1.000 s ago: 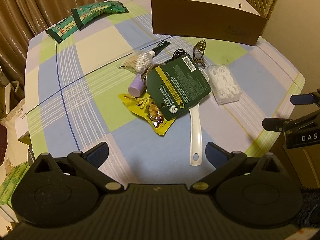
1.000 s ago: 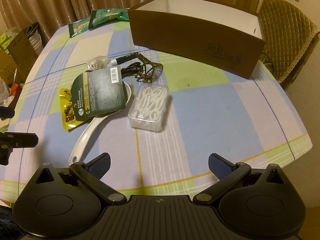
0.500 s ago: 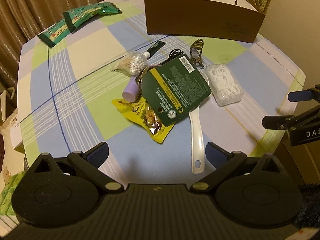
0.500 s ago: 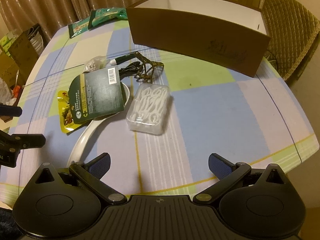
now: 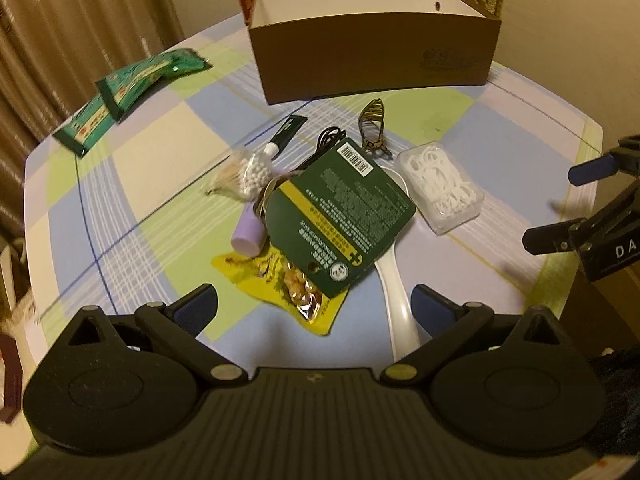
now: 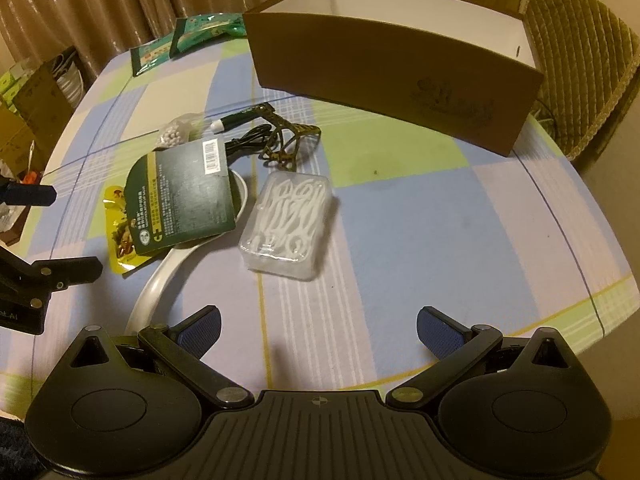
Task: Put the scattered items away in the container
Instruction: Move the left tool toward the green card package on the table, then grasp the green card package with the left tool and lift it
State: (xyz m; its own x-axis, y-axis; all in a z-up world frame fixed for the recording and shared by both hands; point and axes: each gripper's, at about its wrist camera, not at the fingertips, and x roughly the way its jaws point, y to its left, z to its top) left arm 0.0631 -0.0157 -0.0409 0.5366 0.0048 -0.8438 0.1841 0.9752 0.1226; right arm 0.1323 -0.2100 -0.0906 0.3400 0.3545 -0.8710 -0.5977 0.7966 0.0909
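Note:
A brown cardboard box (image 5: 376,60) (image 6: 392,68), open on top, stands at the table's far side. In front of it lies a heap: a dark green card pack (image 5: 340,216) (image 6: 184,196) over a white spoon (image 5: 394,292) (image 6: 156,284), a yellow snack packet (image 5: 288,296) (image 6: 118,236), a purple tube (image 5: 248,232), a bag of white beads (image 5: 244,172), a black cable (image 5: 330,138), a brown hair claw (image 5: 372,124) (image 6: 288,140) and a clear box of floss picks (image 5: 440,192) (image 6: 290,224). My left gripper (image 5: 312,312) hovers open just short of the heap. My right gripper (image 6: 318,332) is open near the floss box.
Two green packets (image 5: 128,100) (image 6: 188,40) lie at the far left of the checked tablecloth (image 6: 440,240). A quilted chair (image 6: 576,60) stands behind the box. Curtains hang at the back, and cartons sit on the floor to the left.
Both grippers have moved forward toward the heap and the box, which now look larger. Both stay open and hold nothing.

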